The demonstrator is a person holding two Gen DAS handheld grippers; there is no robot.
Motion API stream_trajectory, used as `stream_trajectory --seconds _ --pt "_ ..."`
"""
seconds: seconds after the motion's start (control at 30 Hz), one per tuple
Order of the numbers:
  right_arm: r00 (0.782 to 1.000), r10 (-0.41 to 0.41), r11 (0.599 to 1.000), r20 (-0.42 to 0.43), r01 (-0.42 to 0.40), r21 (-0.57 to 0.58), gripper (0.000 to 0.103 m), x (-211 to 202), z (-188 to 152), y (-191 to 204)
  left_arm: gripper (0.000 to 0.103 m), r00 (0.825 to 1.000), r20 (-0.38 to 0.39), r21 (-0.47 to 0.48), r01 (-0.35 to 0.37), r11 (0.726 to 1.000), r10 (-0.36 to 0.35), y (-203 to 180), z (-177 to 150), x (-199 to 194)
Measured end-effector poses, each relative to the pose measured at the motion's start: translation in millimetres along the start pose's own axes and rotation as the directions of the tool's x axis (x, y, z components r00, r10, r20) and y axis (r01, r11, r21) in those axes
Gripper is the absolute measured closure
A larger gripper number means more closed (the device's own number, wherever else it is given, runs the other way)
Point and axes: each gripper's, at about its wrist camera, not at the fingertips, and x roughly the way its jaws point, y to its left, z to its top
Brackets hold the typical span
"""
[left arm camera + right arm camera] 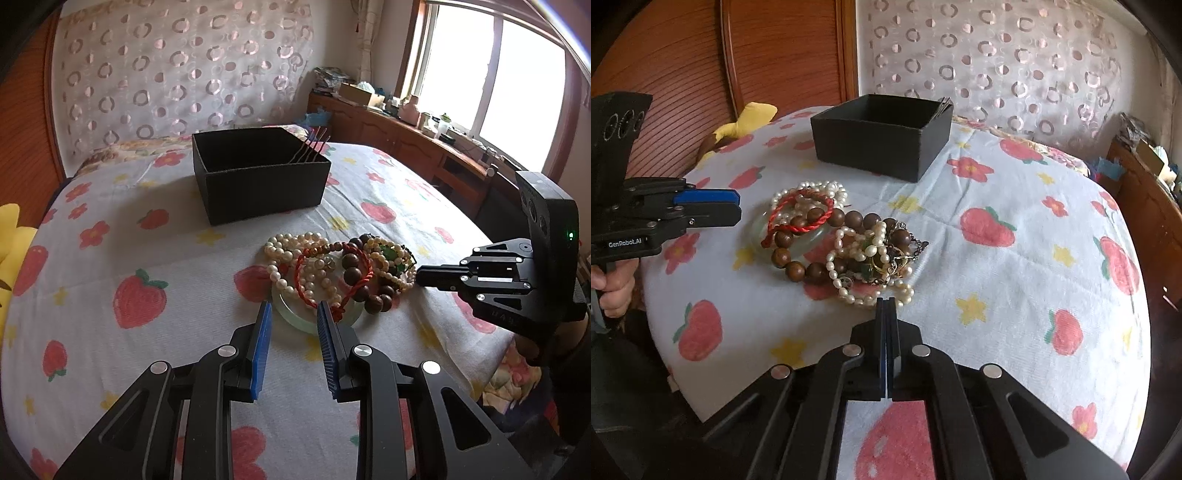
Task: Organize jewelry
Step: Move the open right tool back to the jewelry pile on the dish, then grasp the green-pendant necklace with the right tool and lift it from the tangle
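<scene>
A heap of jewelry lies on the strawberry-print bed: pearl strands [284, 254], a red cord bracelet [334, 275], a brown wooden bead bracelet [352, 273] and a pale green jade bangle [295, 314]. The heap also shows in the right wrist view [842, 236]. A black open box [258, 173] [882, 134] stands behind it, with thin hairpins [312, 149] leaning in its far corner. My left gripper [293, 312] is open, its blue pads either side of the jade bangle's near rim. My right gripper [886, 301] is shut and empty, its tip at the heap's near edge.
A yellow plush [750, 116] lies at the bed's left edge by the wooden headboard [701, 74]. A wooden cabinet [406, 136] with clutter runs under the window [498, 74] on the right. A curtain with ring patterns [177, 74] hangs behind the bed.
</scene>
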Motion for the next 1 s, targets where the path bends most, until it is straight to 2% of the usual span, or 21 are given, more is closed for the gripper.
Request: stream_trajectory --seconds 0.17,0.4,0.47,0.53,0.7,0.83,0.9,0.93,1.0 --pt "0.998 -0.011 1.000 0.055 0.010 0.014 0.103 -12 7 -4 0.079 1.000 -0.003 0.000 0.001 1.000 -0.001 0 -1 -1" --pt "0.998 0.033 0.999 0.054 -0.034 0.027 0.101 -9 8 2 0.079 1.000 0.000 -0.002 0.001 1.000 -0.001 0 -1 0" --pt "0.997 0.045 0.998 0.058 -0.047 0.046 0.077 -8 7 2 0.079 1.000 0.000 -0.002 0.001 1.000 -0.001 0 -1 -1" --pt "0.997 0.060 0.996 0.056 -0.064 0.060 0.074 -6 8 2 0.079 1.000 0.001 -0.003 0.002 1.000 -0.002 0 -1 0" --pt "0.999 0.031 0.997 0.024 -0.033 0.071 0.074 6 9 3 0.079 1.000 0.001 -0.003 0.002 1.000 -0.002 1 -1 -1" --pt "1.000 -0.018 0.999 0.009 0.018 0.030 0.075 9 14 8 0.079 1.000 0.001 -0.003 0.002 1.000 -0.002 1 -1 -1" --pt "1.000 -0.003 1.000 -0.008 0.003 0.027 0.083 11 15 7 0.079 1.000 0.003 -0.001 0.003 1.000 -0.003 0 -1 -1" --pt "1.000 -0.006 1.000 -0.011 0.006 0.022 0.092 11 15 7 0.079 1.000 0.003 0.000 0.004 1.000 -0.004 0 -1 -2" --pt "1.000 -0.020 1.000 -0.010 0.020 0.003 0.094 10 13 8 0.079 1.000 0.003 -0.001 0.003 1.000 -0.003 0 -1 -2"
